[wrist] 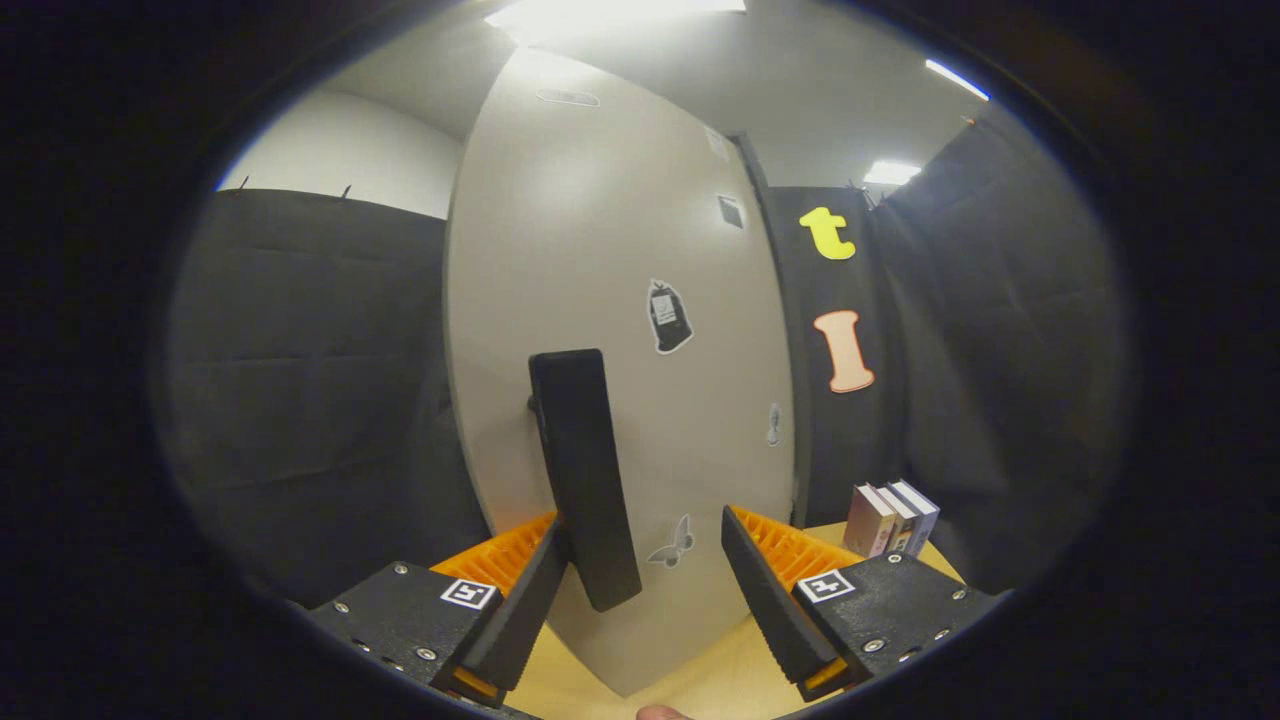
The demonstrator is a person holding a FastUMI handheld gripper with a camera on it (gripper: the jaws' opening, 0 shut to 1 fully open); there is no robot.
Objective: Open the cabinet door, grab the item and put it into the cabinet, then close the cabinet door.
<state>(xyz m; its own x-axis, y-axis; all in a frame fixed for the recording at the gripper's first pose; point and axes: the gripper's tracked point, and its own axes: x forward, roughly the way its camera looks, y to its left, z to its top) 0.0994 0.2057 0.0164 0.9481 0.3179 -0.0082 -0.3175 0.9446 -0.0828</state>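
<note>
A tall pale cabinet door [610, 250] stands just ahead of me, with a few small stickers on it. Its black vertical bar handle [583, 470] sits between the fingers of my gripper [645, 535]. The gripper is open. The handle lies close against the left finger [530, 590], and a wide gap separates it from the right finger [765, 590]. I cannot tell whether the door is ajar. Several books [890, 518] stand upright on the wooden table [700, 680], beyond the right finger and to the right of the door.
Black cloth walls close in on the left and right of the cabinet. The door's lower edge hangs just above the tabletop. A person's fingertip [660, 712] shows below the fingers.
</note>
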